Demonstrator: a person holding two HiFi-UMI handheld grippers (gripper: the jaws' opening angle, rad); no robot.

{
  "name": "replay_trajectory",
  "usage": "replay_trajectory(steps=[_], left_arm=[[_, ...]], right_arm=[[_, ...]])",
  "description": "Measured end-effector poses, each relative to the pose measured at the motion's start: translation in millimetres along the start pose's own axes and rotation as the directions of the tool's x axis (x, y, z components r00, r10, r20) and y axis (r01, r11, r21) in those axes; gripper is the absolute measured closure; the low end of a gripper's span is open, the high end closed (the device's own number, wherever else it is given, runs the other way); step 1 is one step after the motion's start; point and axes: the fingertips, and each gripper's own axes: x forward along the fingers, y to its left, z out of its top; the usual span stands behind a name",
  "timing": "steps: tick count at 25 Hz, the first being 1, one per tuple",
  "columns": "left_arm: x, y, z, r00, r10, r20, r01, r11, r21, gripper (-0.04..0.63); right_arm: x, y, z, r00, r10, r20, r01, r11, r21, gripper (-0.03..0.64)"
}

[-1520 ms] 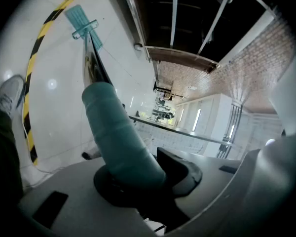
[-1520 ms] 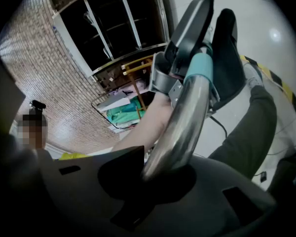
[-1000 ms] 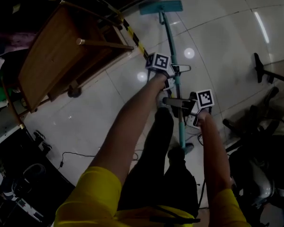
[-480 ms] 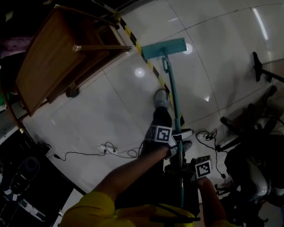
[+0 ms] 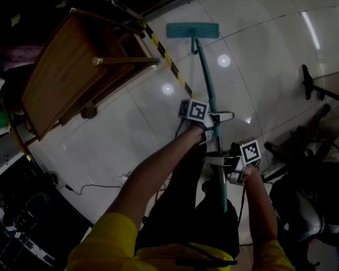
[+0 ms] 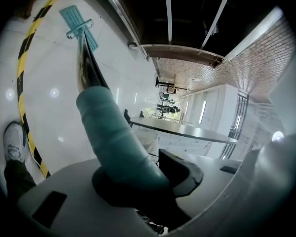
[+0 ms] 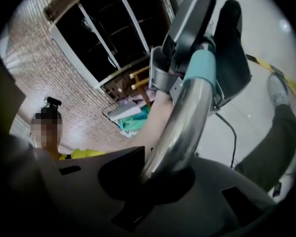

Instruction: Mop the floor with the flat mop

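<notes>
Teal flat mop (image 5: 192, 30), its handle tight in left hand-held gripper (image 5: 213, 122) and right hand-held gripper (image 5: 219, 160).

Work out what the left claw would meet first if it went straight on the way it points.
Shut on the flat mop handle, the left claw points past it toward the long dark table, probably first; depth is unclear.

Wooden table (image 5: 56, 78), striped floor tape (image 5: 170, 66)
</notes>
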Motion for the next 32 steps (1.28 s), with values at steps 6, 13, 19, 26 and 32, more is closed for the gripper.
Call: replay_trajectory(steps=[6, 13, 19, 26, 32], left_arm=[[-18.6, 16.2, 124.0, 0.999, 0.034, 0.034, -0.037, 0.996, 0.081, 0.446], [-31.7, 9.5, 108.9, 0.993, 0.114, 0.024, -0.116, 0.988, 0.103, 0.457], [-24.8, -7.7, -93.7, 0.988, 0.141, -0.060, -0.146, 0.985, -0.087, 0.457], [2.5, -24.3, -117.7, 0.997, -0.007, -0.082, 0.001, 0.998, -0.064, 0.440], [-3.7, -17.2, -88.1, 0.990, 0.064, -0.127, -0.066, 0.998, -0.014, 0.439]], right_arm=[[20.8, -15.6, 121.4, 0.996, -0.014, 0.089, 0.020, 0.998, -0.066, 0.565], [36.1, 17.2, 100.0, 0.990, 0.070, 0.123, -0.062, 0.996, -0.067, 0.560], [20.9, 34.4, -78.9, 0.986, 0.024, 0.167, -0.037, 0.996, 0.076, 0.548], [5.2, 37.4, -94.7, 0.986, 0.001, 0.166, -0.011, 0.998, 0.061, 0.535], [15.7, 35.0, -64.4, 0.991, 0.010, 0.134, -0.012, 1.000, 0.016, 0.534]])
